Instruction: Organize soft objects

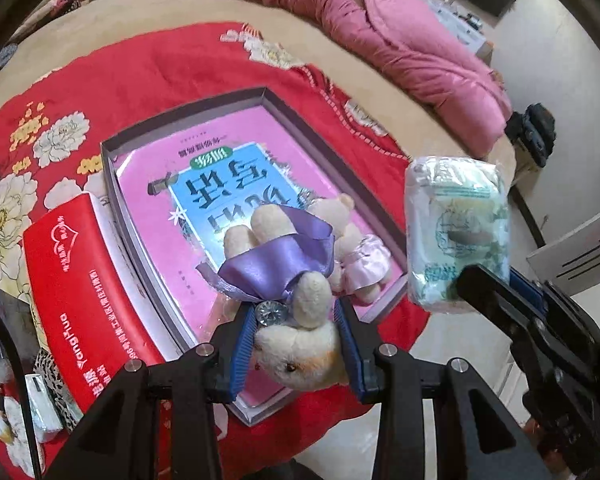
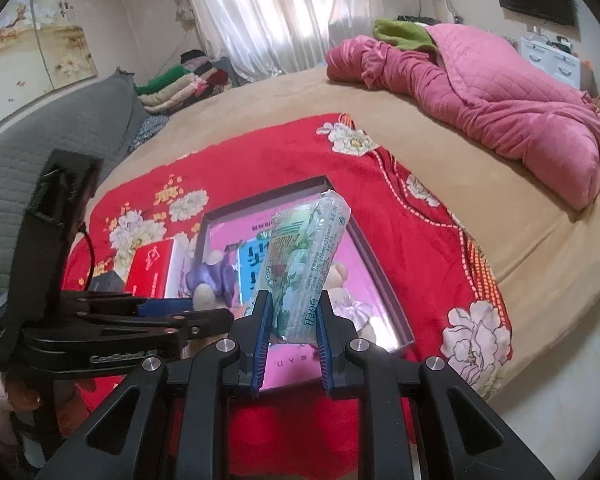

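Plush bear (image 1: 300, 344) in a purple satin dress, pinched by the head between the blue-padded fingers (image 1: 242, 344) of the left gripper (image 1: 298, 350), body pointing away from the camera over the near end of an open shallow box (image 1: 112, 184). Second bear (image 1: 352, 248), smaller, in a pale pink dress, lying inside that box near its right wall, partly hidden behind the purple one. Box bottom covered by a pink sheet with a blue panel of printed characters. Box itself resting on a red floral blanket (image 1: 140, 68) spread over a tan bed (image 1: 160, 4).

Tissue pack (image 2: 304, 268) in clear wrap with a green flower print, clamped at its lower end between the fingers (image 2: 262, 340) of the right gripper (image 2: 292, 344) and standing up from them, held in the air above the near right part of the box (image 2: 384, 280). Same pack (image 1: 456, 232) visible from the left wrist camera, off to the right of the box with the right gripper (image 1: 500, 292) below it — well apart from the purple bear.

Red carton (image 1: 72, 292) with white lettering just beside the left wall of the box, on the blanket. Pink quilt (image 2: 500, 92) bunched at the far right of the bed, a bit of green fabric at its top. White curtains (image 2: 280, 8) behind, folded clothes stacked below them.
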